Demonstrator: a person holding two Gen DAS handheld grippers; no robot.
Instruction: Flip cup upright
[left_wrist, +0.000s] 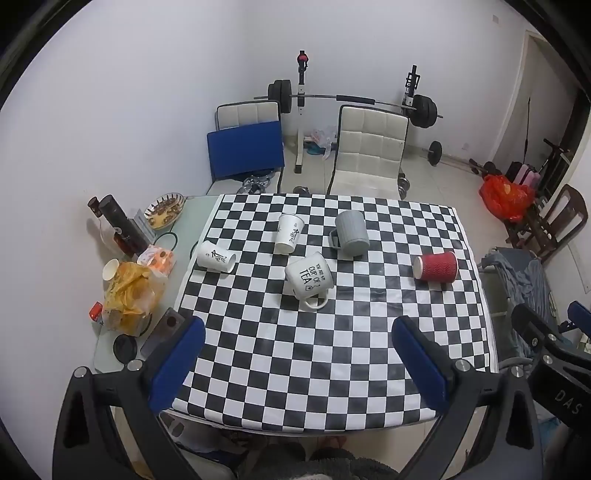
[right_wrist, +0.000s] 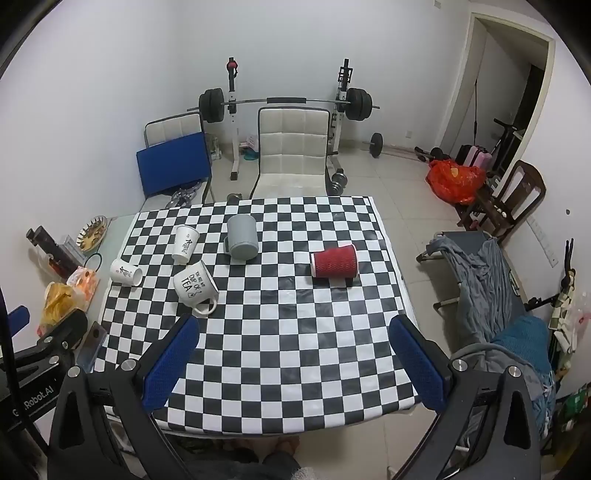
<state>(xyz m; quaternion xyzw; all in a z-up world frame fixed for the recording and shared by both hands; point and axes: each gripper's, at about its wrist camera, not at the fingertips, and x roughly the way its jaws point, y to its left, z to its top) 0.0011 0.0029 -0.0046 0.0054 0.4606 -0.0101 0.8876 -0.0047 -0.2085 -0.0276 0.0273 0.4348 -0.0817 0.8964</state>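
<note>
Several cups sit on a black-and-white checkered table (left_wrist: 332, 350) (right_wrist: 295, 350). A red ribbed paper cup (left_wrist: 436, 267) (right_wrist: 335, 260) lies on its side at the right. A white "cup of tea" mug (left_wrist: 308, 281) (right_wrist: 194, 287) lies tipped. A grey mug (left_wrist: 351, 233) (right_wrist: 242, 237) stands upside down. Two white paper cups lie or tilt at the left (left_wrist: 290, 233) (left_wrist: 216, 256) (right_wrist: 185, 239) (right_wrist: 126, 272). My left gripper (left_wrist: 297, 325) and right gripper (right_wrist: 295, 325) are both open and empty, above the table's near edge.
A side table at the left holds snacks (left_wrist: 131, 291), a dark bottle (left_wrist: 118, 221) and a bowl (left_wrist: 164, 210). Two white chairs (left_wrist: 369, 147), a barbell rack (left_wrist: 354, 99), an orange bag (left_wrist: 506, 195) and a wooden chair stand beyond. A cot (right_wrist: 480, 280) stands right.
</note>
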